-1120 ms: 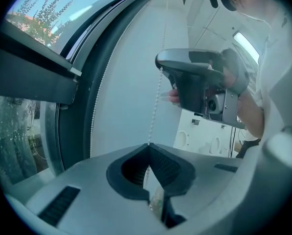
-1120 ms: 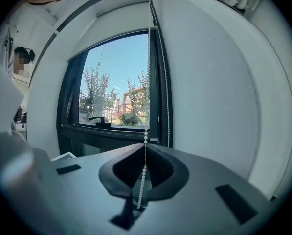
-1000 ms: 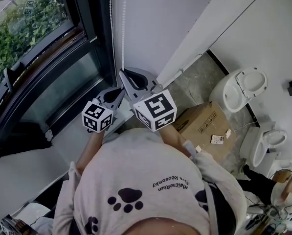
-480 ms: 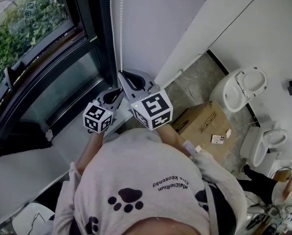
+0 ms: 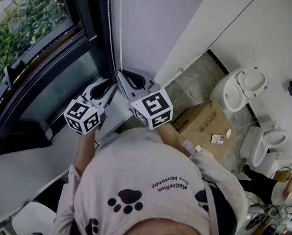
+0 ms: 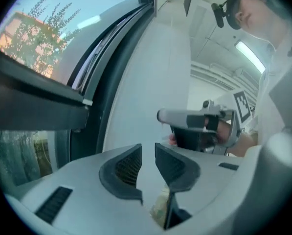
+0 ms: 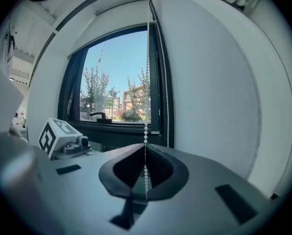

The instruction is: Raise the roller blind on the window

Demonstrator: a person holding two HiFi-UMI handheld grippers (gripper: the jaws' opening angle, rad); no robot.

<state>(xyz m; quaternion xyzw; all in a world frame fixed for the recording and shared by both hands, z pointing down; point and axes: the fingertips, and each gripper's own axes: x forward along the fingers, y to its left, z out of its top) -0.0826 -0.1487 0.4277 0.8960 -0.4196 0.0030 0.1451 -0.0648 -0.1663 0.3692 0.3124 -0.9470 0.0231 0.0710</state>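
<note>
A white bead chain [image 5: 120,33] hangs in two strands beside the dark window frame [image 5: 94,28]. My right gripper [image 5: 120,74] is shut on one strand, and in the right gripper view the bead chain [image 7: 146,77] runs straight up out of the right gripper [image 7: 146,150]. The second strand [image 7: 164,92] hangs free against the wall. My left gripper [image 5: 102,85] sits just left of the chain, apart from it, and its jaws are opening. In the left gripper view the left gripper [image 6: 148,150] shows a clear gap with nothing in it. The blind itself is not in view.
The window [image 5: 33,38] fills the left, with a handle [image 7: 101,115] on its frame and a white sill [image 5: 62,141] below. A white wall [image 5: 155,18] stands right of the chain. On the floor behind are a cardboard box [image 5: 204,124] and two toilets [image 5: 243,87].
My left gripper has opened and swung away to the left of the chain. My right gripper stays shut on its strand, hardly moved.
</note>
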